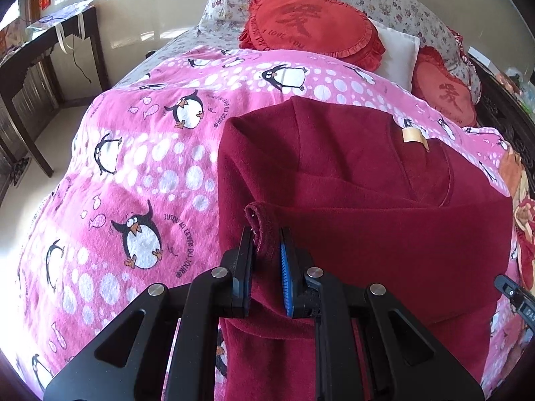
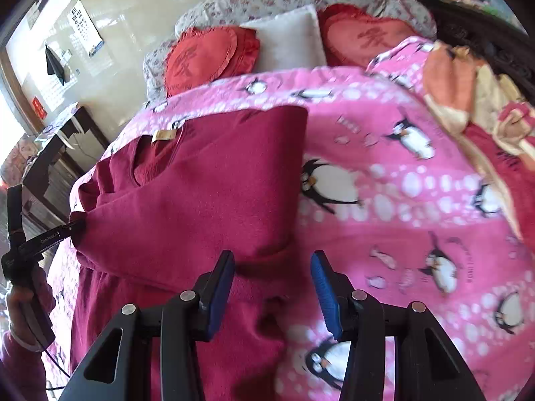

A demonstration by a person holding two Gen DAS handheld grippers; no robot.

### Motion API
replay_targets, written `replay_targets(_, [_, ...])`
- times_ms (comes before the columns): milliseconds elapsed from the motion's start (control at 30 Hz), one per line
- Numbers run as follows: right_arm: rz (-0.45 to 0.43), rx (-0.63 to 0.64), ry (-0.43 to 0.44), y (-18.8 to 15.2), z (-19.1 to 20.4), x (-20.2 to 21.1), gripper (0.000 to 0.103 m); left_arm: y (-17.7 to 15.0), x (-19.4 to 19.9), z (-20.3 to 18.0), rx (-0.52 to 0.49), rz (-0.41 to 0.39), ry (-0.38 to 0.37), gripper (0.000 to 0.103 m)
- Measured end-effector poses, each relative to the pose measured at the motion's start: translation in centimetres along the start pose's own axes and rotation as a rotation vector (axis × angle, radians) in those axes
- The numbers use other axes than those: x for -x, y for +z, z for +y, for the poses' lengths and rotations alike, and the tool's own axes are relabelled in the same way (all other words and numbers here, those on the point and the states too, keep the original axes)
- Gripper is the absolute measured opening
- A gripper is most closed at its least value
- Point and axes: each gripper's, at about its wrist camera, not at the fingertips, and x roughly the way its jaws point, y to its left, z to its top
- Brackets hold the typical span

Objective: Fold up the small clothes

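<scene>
A dark red fleece garment [image 1: 367, 180] lies partly folded on the pink penguin blanket [image 1: 140, 167], with a tan neck label [image 1: 414, 137] showing. My left gripper [image 1: 267, 234] is shut on a bunched edge of the garment and holds it up a little. In the right wrist view the garment [image 2: 200, 180] lies left of centre, and the left gripper [image 2: 43, 237] pinches its left corner. My right gripper [image 2: 272, 257] is open, with its fingers just above the garment's right lower edge. It holds nothing.
Red heart cushions [image 1: 311, 23] and a white pillow [image 2: 287, 36] lie at the head of the bed. A pile of orange and cream clothes [image 2: 468, 77] sits at the bed's right side. A dark wooden desk [image 1: 40, 67] stands left of the bed.
</scene>
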Motion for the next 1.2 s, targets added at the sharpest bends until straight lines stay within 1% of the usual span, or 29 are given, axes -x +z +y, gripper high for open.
replay_targets(33, [-0.004, -0.003, -0.007, -0.2, 0.0, 0.0, 0.027, 0.0, 0.1, -0.1, -0.002, 0.001, 0.002, 0.013])
replay_targets(67, [-0.025, -0.007, 0.008, -0.4, 0.0, 0.4, 0.021, 0.1, 0.2, -0.1, -0.006, -0.001, 0.004, 0.013])
replay_targets(100, [-0.038, -0.003, 0.014, -0.4, 0.0, 0.8, 0.017, 0.1, 0.3, -0.2, -0.01, -0.004, 0.004, 0.013])
replay_targets(167, [-0.084, 0.011, 0.013, -0.7, 0.0, 2.5, 0.014, 0.1, 0.3, -0.6, -0.02, -0.002, -0.007, 0.013])
replay_targets(200, [-0.091, 0.008, 0.004, -0.8, -0.2, 2.8, 0.013, 0.0, 0.2, -0.8, -0.023, 0.002, -0.013, 0.013])
replay_targets(233, [-0.091, 0.0, -0.02, -1.0, -0.6, 2.8, 0.012, -0.1, 0.0, -1.1, -0.029, 0.006, -0.011, 0.013])
replay_targets(267, [-0.078, -0.008, -0.051, -1.1, -0.9, 2.5, 0.006, -0.2, -0.2, -1.5, -0.035, 0.005, 0.003, 0.013])
replay_targets(300, [-0.05, -0.017, -0.113, -1.3, -1.5, 1.7, 0.001, -0.4, -0.3, -1.8, -0.043, 0.004, 0.018, 0.013])
replay_targets(333, [-0.023, -0.028, -0.149, -1.5, -2.0, 1.0, 0.001, -0.5, -0.5, -2.0, -0.048, 0.003, 0.025, 0.013])
replay_targets(367, [-0.006, -0.047, -0.148, -1.8, -2.4, 0.7, 0.001, -0.6, -0.5, -2.1, -0.048, 0.003, 0.024, 0.013])
replay_targets(400, [-0.007, -0.082, -0.113, -2.0, -3.0, 1.0, 0.001, -0.6, -0.5, -2.2, -0.049, 0.002, 0.021, 0.013])
replay_targets(433, [-0.026, -0.101, -0.088, -2.1, -3.2, 1.6, 0.001, -0.6, -0.5, -2.3, -0.052, 0.0, 0.023, 0.013])
replay_targets(500, [-0.081, -0.099, -0.088, -1.8, -3.1, 3.0, 0.003, -0.7, -0.6, -2.3, -0.062, 0.0, 0.028, 0.013])
replay_targets(533, [-0.101, -0.091, -0.087, -1.5, -2.8, 3.5, 0.005, -0.6, -0.7, -2.4, -0.063, 0.001, 0.029, 0.013])
replay_targets(600, [-0.123, -0.062, -0.07, -0.6, -1.9, 3.9, 0.024, -0.5, -0.6, -2.3, -0.057, 0.003, 0.027, 0.013])
replay_targets(633, [-0.13, -0.05, -0.064, 0.0, -1.4, 3.7, 0.05, -0.5, -0.6, -2.3, -0.054, 0.003, 0.025, 0.013])
replay_targets(667, [-0.141, -0.04, -0.06, 0.4, -1.1, 3.5, 0.06, -0.5, -0.6, -2.3, -0.053, 0.003, 0.025, 0.013])
replay_targets(733, [-0.142, -0.002, -0.063, 1.6, 0.0, 2.5, 0.06, -0.6, -0.6, -2.3, -0.055, 0.002, 0.028, 0.013])
replay_targets(800, [-0.125, 0.013, -0.078, 2.8, 0.5, 0.9, 0.06, -0.6, -0.5, -2.3, -0.059, 0.003, 0.03, 0.013])
replay_targets(900, [-0.089, 0.015, -0.038, 4.0, 0.7, -1.2, 0.06, -0.4, -0.3, -2.6, -0.069, 0.002, 0.028, 0.013])
replay_targets(933, [-0.087, 0.022, -0.038, 4.2, 0.8, -1.7, 0.051, -0.3, -0.2, -2.7, -0.072, 0.0, 0.026, 0.013])
replay_targets(967, [-0.096, 0.027, -0.044, 4.4, 0.8, -1.8, 0.032, -0.2, 0.0, -2.8, -0.075, -0.004, 0.02, 0.013])
replay_targets(1033, [-0.139, 0.022, -0.025, 4.8, 0.7, -0.8, 0.015, 0.2, 0.6, -3.1, -0.08, -0.02, 0.004, 0.013])
replay_targets(1100, [-0.176, 0.006, -0.003, 5.0, 0.4, 0.3, 0.014, 0.7, 1.2, -3.4, -0.078, -0.044, -0.019, 0.013])
replay_targets(1200, [-0.218, -0.017, -0.01, 4.9, 0.2, 1.2, 0.014, 1.4, 1.4, -4.2, -0.074, -0.072, -0.045, 0.013])
